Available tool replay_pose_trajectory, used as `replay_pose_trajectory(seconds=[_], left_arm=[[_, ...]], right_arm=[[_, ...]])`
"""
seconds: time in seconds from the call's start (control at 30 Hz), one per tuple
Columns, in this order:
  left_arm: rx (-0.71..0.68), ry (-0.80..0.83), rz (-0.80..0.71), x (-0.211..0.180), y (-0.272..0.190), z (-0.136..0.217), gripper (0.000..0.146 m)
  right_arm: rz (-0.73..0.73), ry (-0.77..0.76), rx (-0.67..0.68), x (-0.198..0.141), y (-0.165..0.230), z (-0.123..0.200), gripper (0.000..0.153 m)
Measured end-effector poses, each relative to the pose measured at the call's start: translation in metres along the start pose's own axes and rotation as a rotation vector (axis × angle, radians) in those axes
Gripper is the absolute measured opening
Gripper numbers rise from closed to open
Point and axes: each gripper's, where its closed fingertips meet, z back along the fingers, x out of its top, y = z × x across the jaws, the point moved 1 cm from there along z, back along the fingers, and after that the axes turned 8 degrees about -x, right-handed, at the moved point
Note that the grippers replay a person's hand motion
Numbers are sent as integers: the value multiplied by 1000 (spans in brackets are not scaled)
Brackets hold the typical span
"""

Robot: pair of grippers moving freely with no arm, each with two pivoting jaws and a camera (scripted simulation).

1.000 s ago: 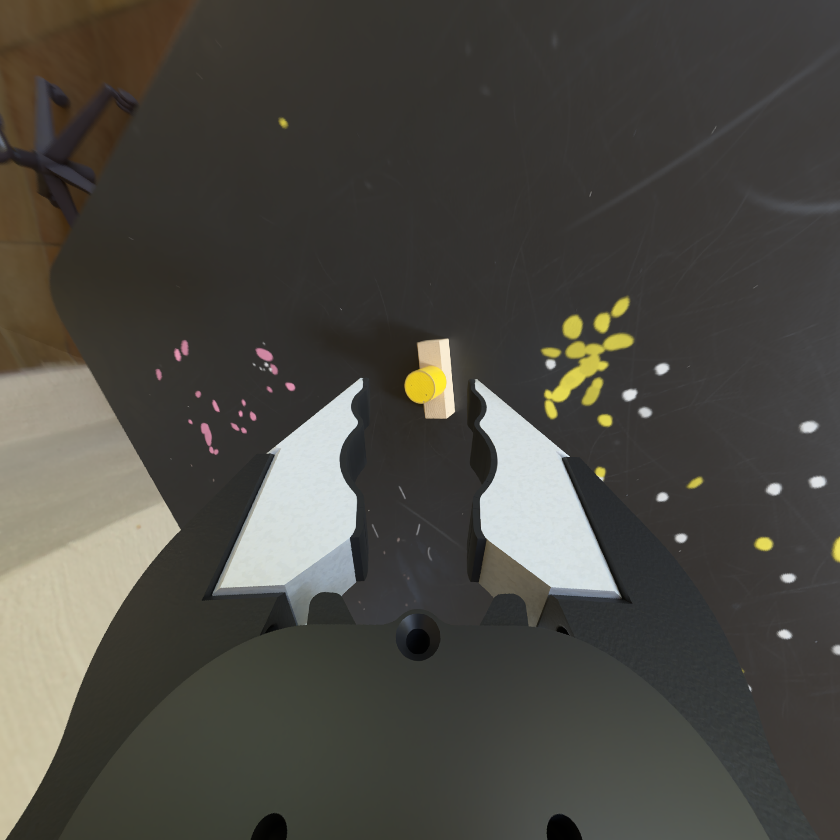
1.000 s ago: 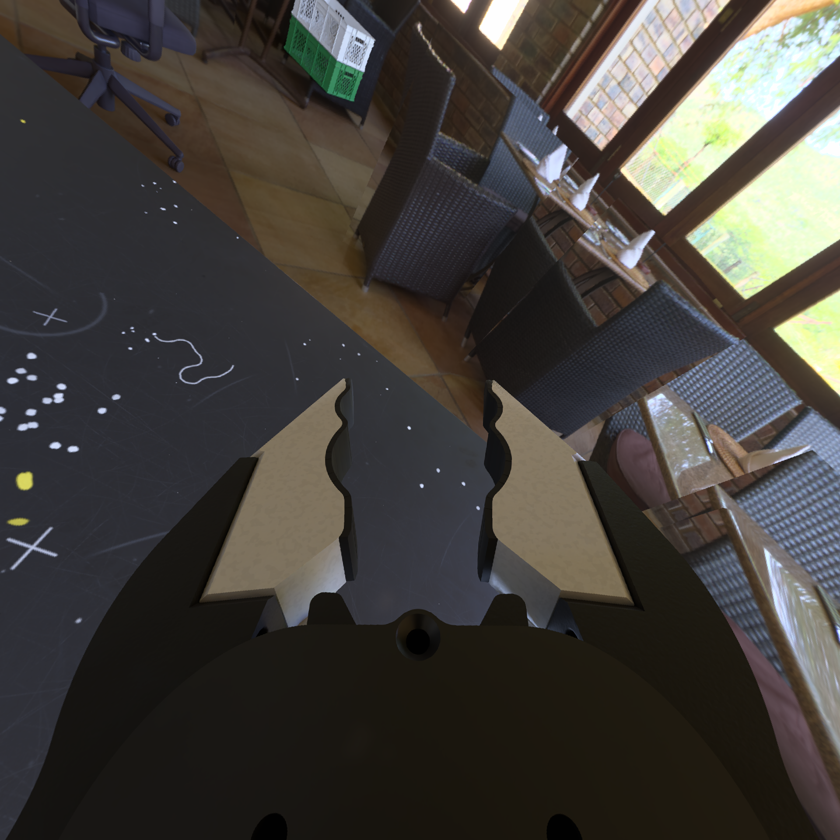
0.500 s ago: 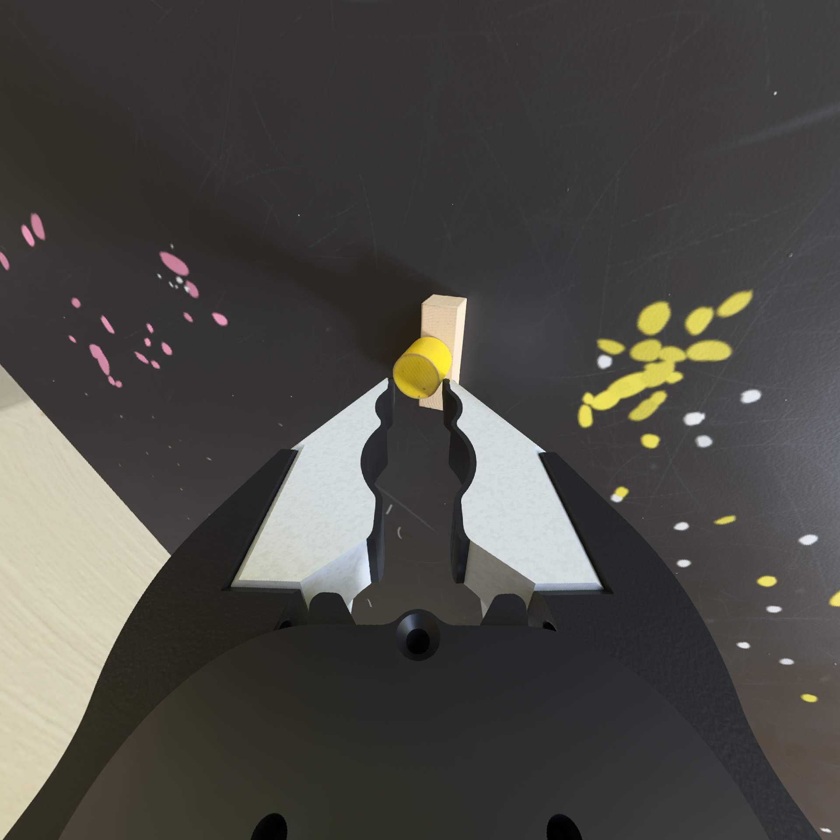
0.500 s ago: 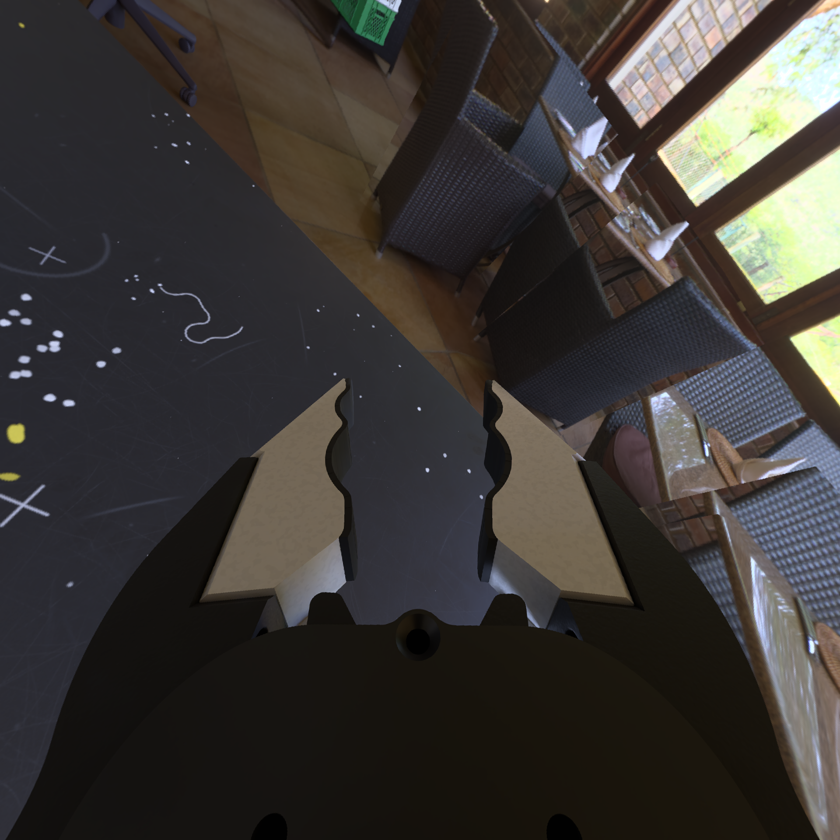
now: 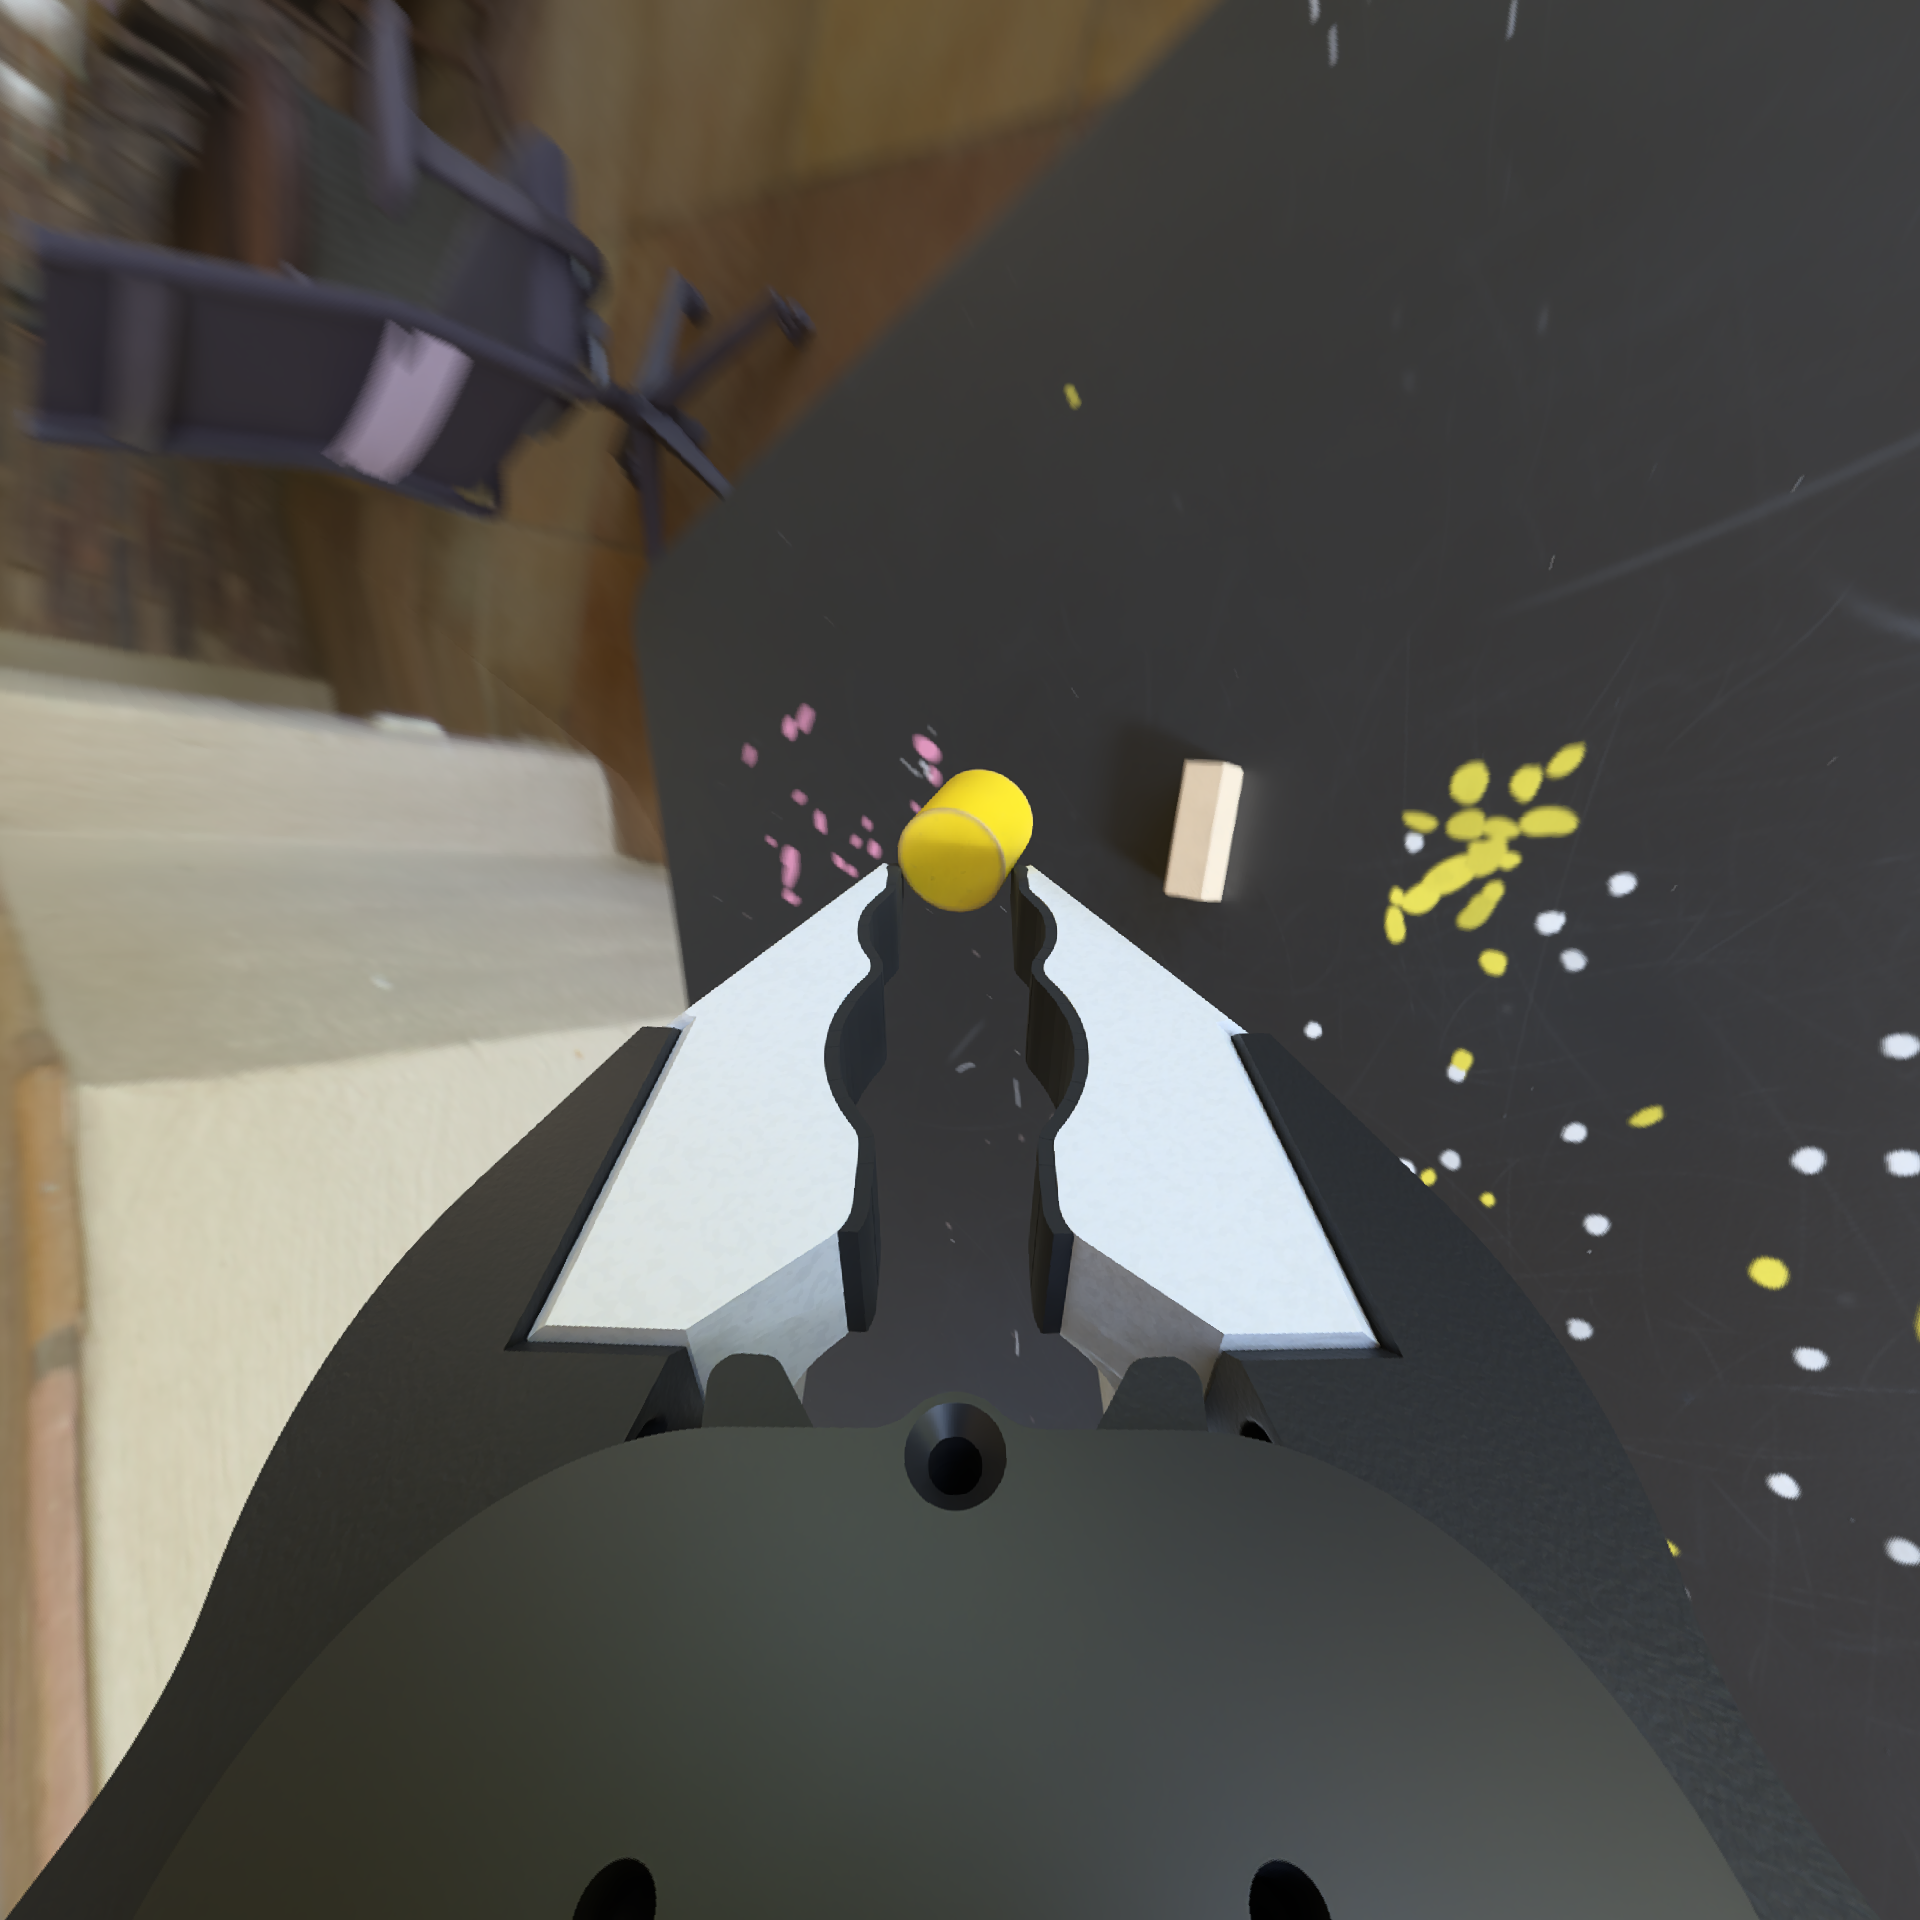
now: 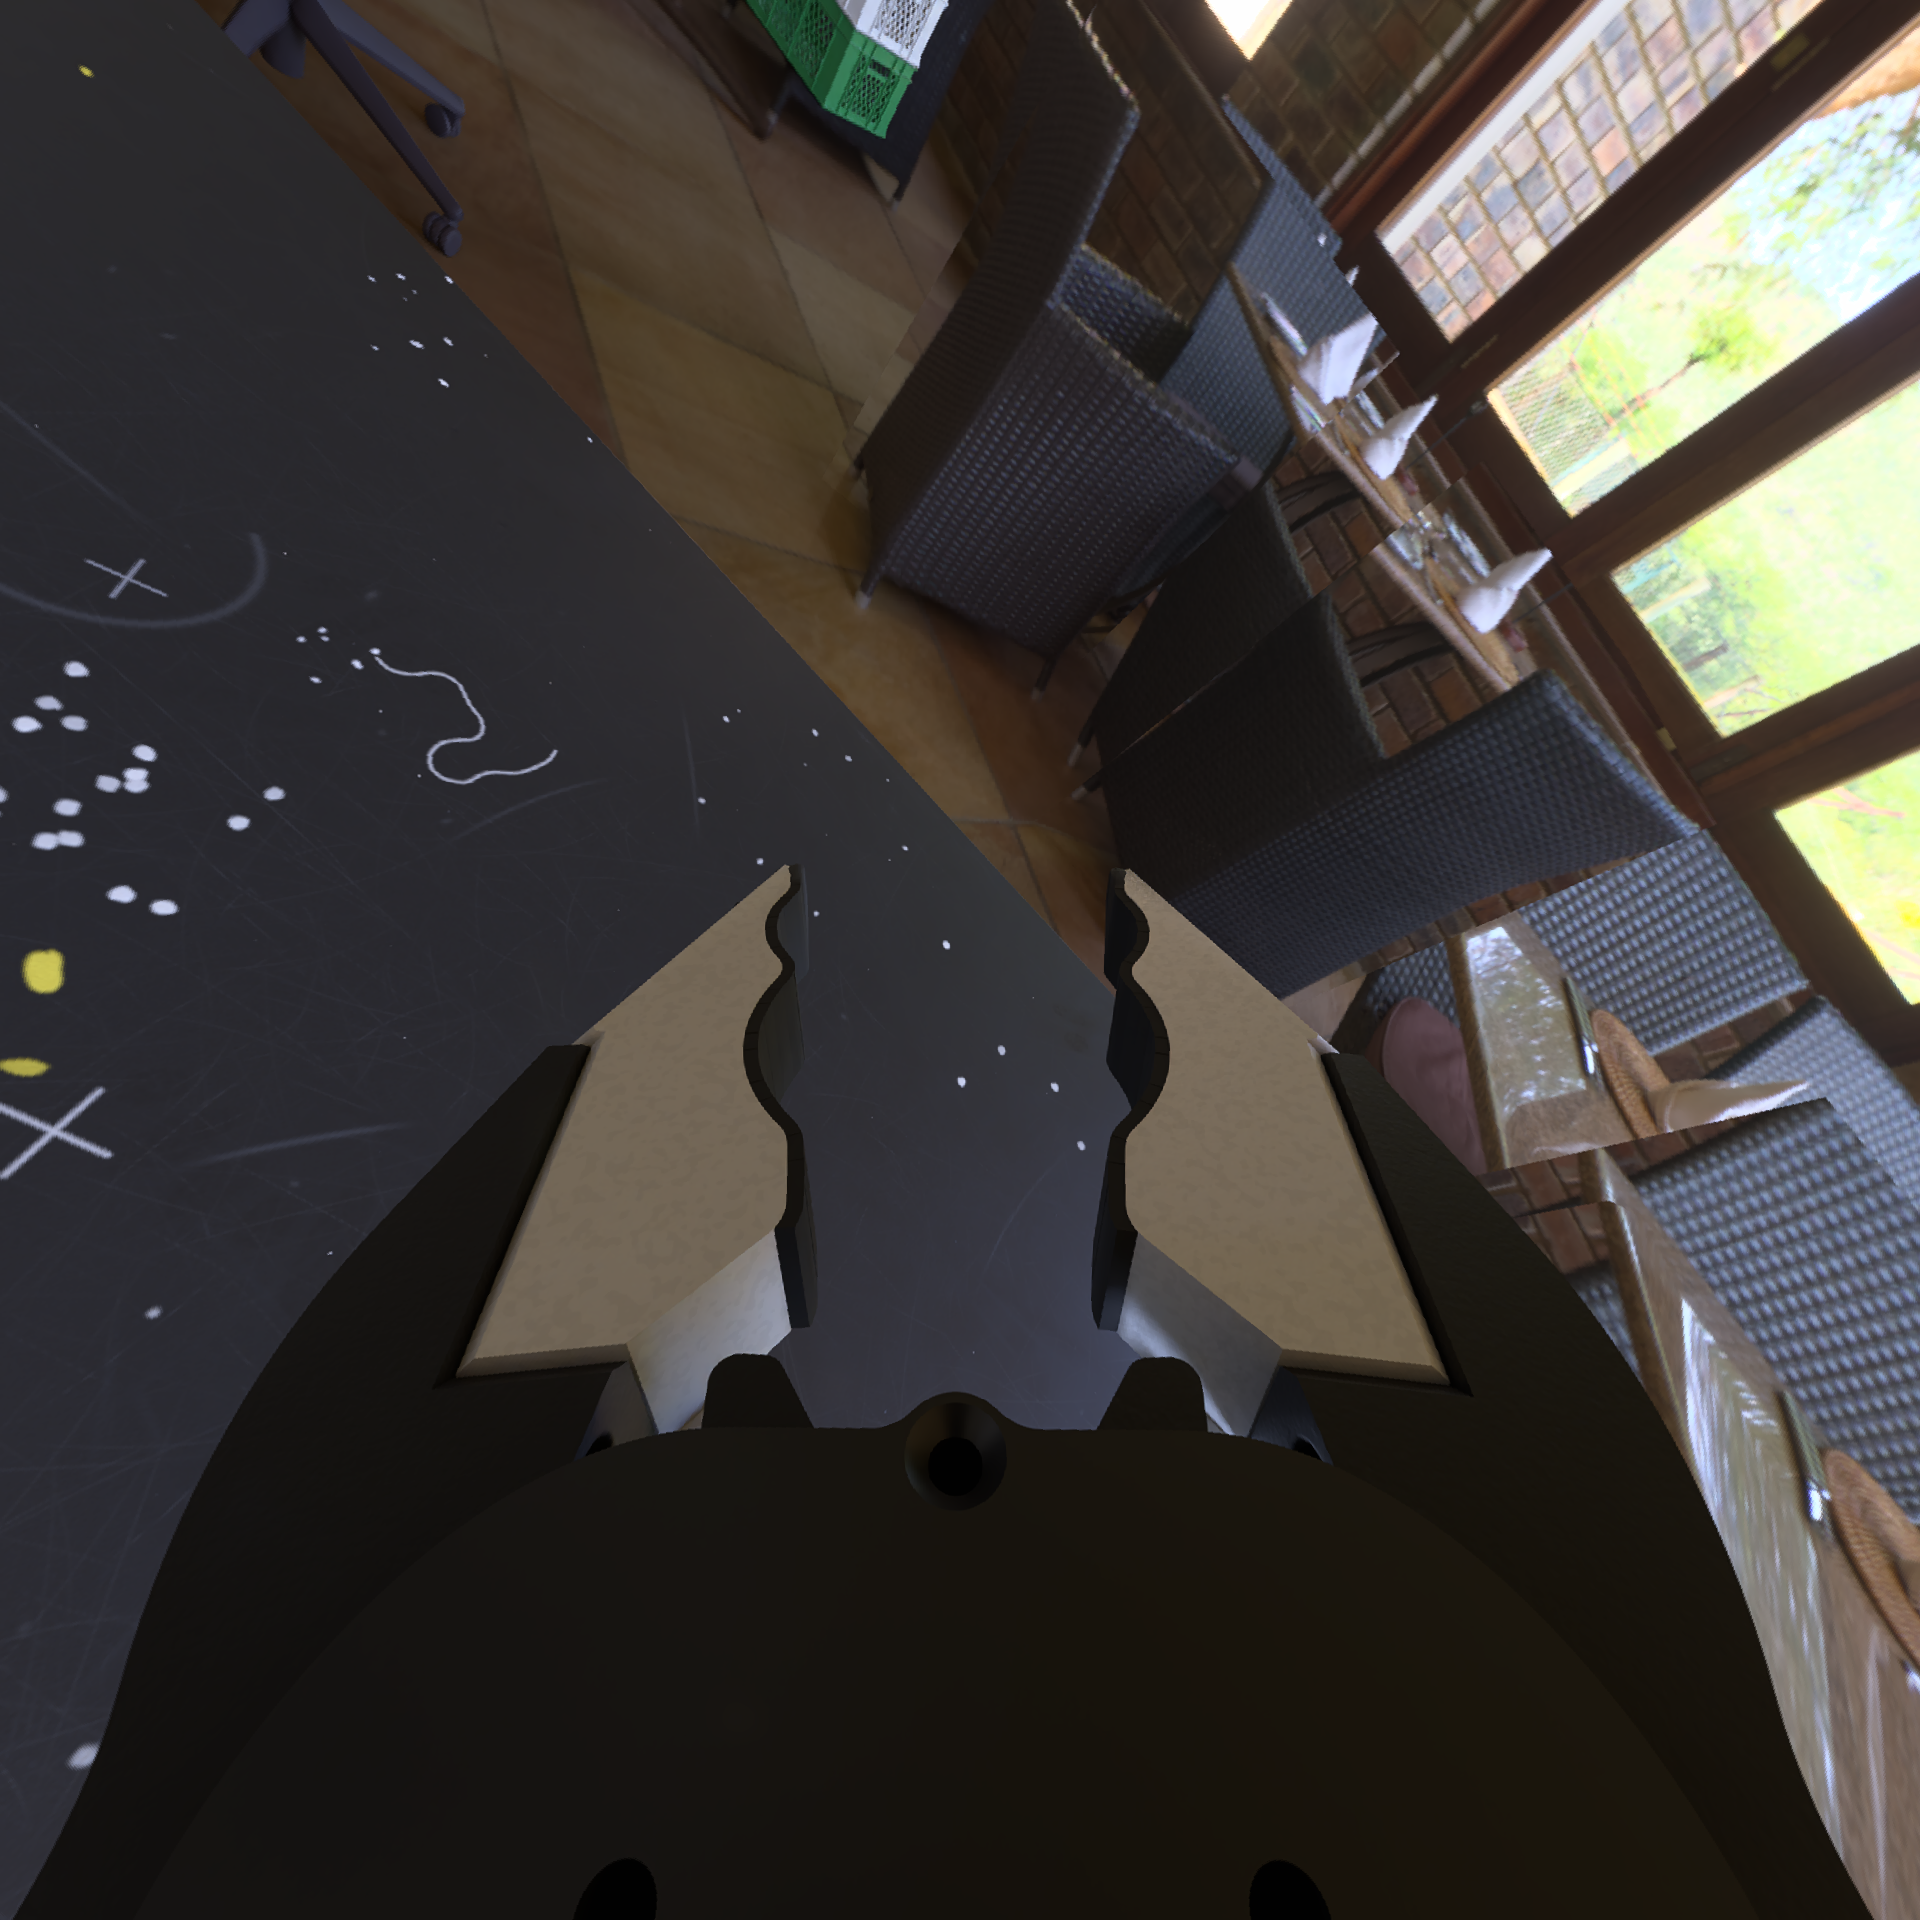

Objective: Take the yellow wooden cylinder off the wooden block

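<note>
- Dark, scratched table top is seen in both wrist views, speckled with pink, yellow and white paint marks; a white squiggle and chalk crosses are drawn on it.
- Beyond the table's edge, a blurred office chair and a pale step are seen in the left wrist view; wicker chairs, a green crate and bright windows are seen in the right wrist view.
- Left gripper: narrowed, the yellow wooden cylinder pinched between the fingertips, flat end turned toward the camera.
- Wooden block: lying on the table to the right of the cylinder, apart from it, nothing on top; cylinder is held clear of it.
- Right gripper: fingers spread wide, nothing between them, held over the table's edge near white dots.
</note>
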Motion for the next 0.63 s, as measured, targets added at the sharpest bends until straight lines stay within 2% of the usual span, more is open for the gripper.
replay_pose_trajectory(seconds=[0.13,0.27,0.43,0.53,0.63], left_arm=[[105,-261,14,24,0,74,20],[-22,-569,-42,55,-40,135,20],[-221,-781,-248,86,-118,178,20],[-251,-813,-375,98,-161,187,20],[-249,-831,-481,105,-195,192,20]], right_arm=[[2,-19,-4,4,-1,3,58],[-29,-82,26,16,4,9,58],[-209,-297,317,53,37,29,57],[-343,-415,496,76,53,47,55],[-447,-454,673,87,66,60,54]])
